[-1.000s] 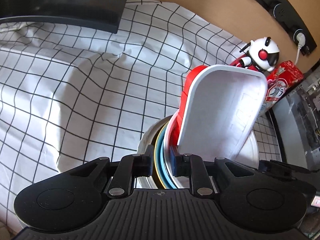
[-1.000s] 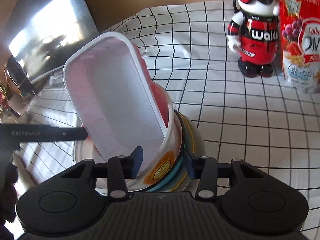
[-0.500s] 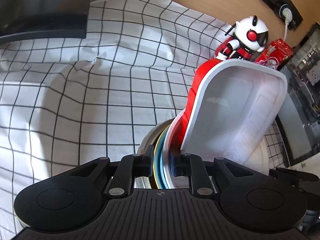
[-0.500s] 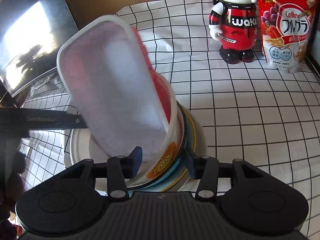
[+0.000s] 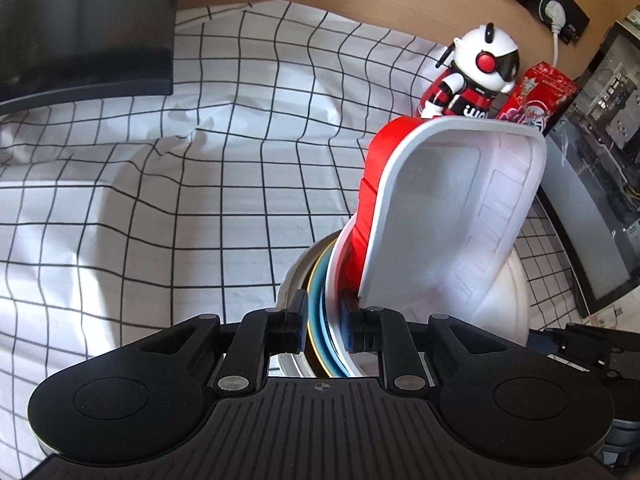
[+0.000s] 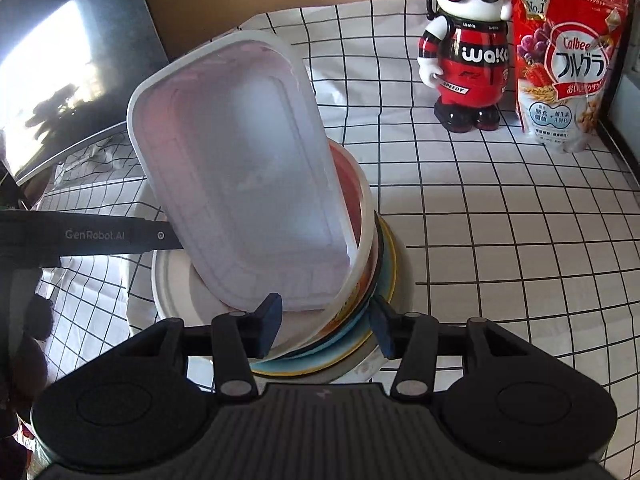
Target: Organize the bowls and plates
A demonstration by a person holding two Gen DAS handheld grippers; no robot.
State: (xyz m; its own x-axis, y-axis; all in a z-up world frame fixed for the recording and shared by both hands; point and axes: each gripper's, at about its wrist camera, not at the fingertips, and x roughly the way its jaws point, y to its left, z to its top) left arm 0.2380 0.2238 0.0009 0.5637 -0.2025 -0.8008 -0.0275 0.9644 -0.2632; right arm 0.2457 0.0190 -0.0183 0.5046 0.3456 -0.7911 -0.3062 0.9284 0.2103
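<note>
A stack of plates and bowls (image 5: pixel 320 296) stands on edge: blue plate with yellow rim, white bowl, and a rectangular red container with a white inside (image 5: pixel 452 216) leaning up out of it. My left gripper (image 5: pixel 323 326) is shut on the stack's rims. In the right wrist view the same stack (image 6: pixel 360 320) sits between the fingers of my right gripper (image 6: pixel 326 326), which is shut on it from the other side. The rectangular container (image 6: pixel 240 168) tilts up and left. The left gripper's finger (image 6: pixel 120 236) reaches in from the left.
A checked white cloth (image 5: pixel 160 200) covers the table. A red and white robot figure (image 6: pixel 466 52) and a red cereal bag (image 6: pixel 568 60) stand at the back right. A dark monitor (image 5: pixel 80 28) lies at the back left, another screen (image 5: pixel 592 208) at the right.
Both grippers and the held stack have moved; the robot figure and cereal bag now show more fully. The grips have not changed.
</note>
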